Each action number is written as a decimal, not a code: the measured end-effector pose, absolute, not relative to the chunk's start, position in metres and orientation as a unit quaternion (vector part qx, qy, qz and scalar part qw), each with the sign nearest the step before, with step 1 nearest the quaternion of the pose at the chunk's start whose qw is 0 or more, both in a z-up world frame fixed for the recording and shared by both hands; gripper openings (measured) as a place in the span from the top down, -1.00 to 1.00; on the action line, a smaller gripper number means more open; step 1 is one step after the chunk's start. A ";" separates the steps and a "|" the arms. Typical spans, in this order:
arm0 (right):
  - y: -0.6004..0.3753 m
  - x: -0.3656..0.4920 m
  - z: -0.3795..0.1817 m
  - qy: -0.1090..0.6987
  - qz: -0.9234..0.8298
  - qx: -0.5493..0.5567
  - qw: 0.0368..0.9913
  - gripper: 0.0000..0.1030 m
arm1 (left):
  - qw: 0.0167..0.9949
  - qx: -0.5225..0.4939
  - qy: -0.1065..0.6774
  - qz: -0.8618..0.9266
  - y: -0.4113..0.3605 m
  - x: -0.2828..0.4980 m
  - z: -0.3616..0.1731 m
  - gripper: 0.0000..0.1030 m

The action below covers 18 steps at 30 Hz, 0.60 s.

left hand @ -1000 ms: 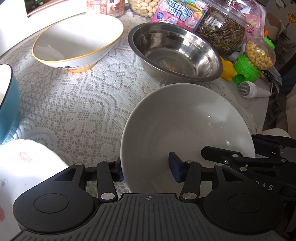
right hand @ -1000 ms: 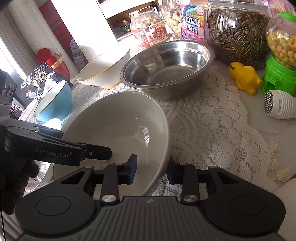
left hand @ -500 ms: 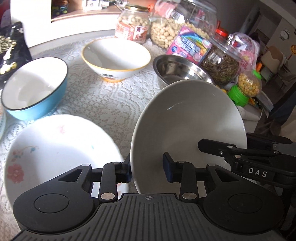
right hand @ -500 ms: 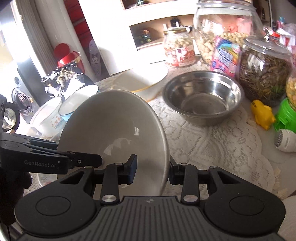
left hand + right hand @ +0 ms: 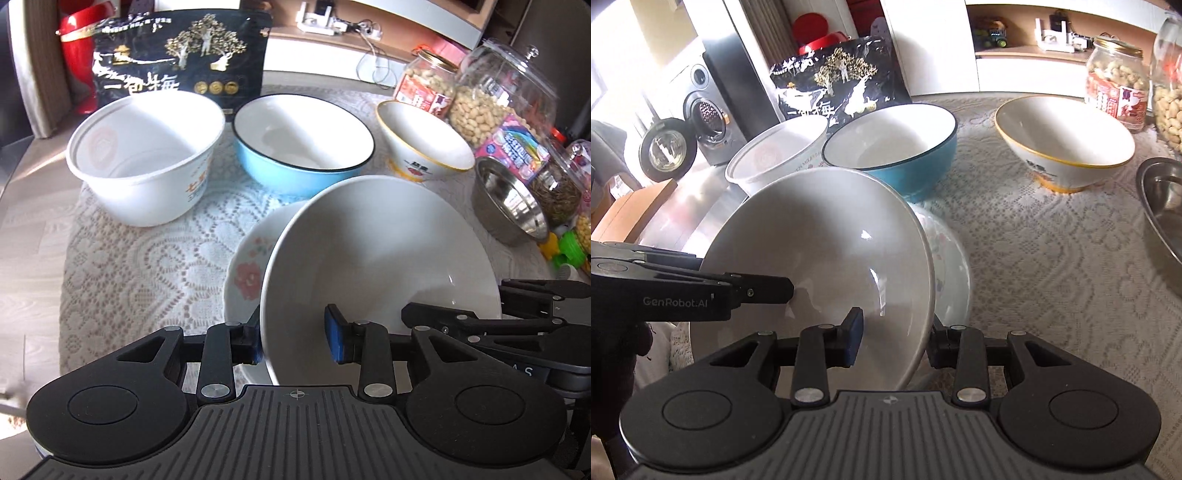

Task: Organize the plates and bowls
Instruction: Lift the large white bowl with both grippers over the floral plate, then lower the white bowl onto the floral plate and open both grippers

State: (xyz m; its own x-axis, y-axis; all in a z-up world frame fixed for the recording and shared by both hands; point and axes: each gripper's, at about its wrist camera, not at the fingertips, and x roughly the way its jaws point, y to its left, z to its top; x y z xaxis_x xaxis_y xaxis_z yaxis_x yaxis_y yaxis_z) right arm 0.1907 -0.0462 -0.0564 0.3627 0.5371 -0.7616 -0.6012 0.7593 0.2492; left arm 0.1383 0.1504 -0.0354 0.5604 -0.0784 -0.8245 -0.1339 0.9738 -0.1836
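Reading "GenRobot.AI" on left tongs [image 5: 792, 291], gripping grey bowl [image 5: 827, 258]

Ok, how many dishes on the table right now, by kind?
Bowls: 5, namely white tub, blue bowl, gold-rimmed bowl, steel bowl, held white bowl
Plates: 1, floral plate
Total: 6

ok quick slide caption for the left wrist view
Both grippers hold a tilted white bowl by its rim above a floral plate.
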 end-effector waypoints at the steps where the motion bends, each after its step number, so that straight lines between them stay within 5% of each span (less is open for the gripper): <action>1: -0.042 0.191 -0.057 0.450 0.344 -0.038 0.823 0.33 | 0.875 -0.116 0.470 0.018 0.153 0.139 -0.038 0.32; 18: -0.048 0.206 -0.049 0.433 0.338 -0.030 0.835 0.31 | 0.859 -0.195 0.472 0.005 0.187 0.141 -0.054 0.60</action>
State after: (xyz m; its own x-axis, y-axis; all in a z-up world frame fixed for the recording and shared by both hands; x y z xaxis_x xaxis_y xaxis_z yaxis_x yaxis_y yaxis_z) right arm 0.2059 -0.0475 -0.0494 0.3957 0.5388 -0.7438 -0.5902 0.7697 0.2436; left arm 0.1413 0.1865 -0.0538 0.5535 -0.1751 -0.8142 -0.1938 0.9237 -0.3305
